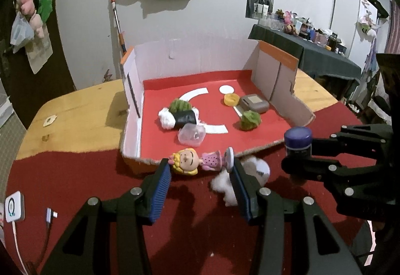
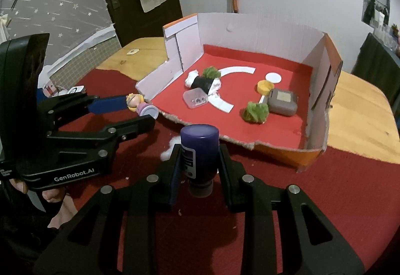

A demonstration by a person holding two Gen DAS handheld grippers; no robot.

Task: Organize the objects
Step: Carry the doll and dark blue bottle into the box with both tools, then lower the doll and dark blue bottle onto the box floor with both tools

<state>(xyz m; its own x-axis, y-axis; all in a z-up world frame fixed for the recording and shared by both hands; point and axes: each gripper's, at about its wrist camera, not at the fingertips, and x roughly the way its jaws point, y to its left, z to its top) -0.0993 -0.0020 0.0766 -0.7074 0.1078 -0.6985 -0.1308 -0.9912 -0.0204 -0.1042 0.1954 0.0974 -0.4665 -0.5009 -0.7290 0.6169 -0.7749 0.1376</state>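
grippers are nearing the cardboard tray (image 2: 317, 150) at mid-worktop: left gripper (image 1: 201, 167) clamping a doll figurine (image 1: 192, 161), right gripper (image 2: 198, 162) clamping a purple bottle (image 2: 198, 150); several items are already lying inside, cotton (image 1: 260, 170) waiting outside.

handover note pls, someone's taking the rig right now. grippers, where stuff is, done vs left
Left gripper: shut on the doll figurine, held sideways at the box's near edge.
Right gripper: shut on the purple bottle, cap pointing away, just short of the cardboard box.
Already in the box: sushi toy, clear case, yellow cap, grey case, green pompom.
Still outside on the red cloth: cotton wad.
Left: put down doll and bottle, probably in the box, then the cotton.
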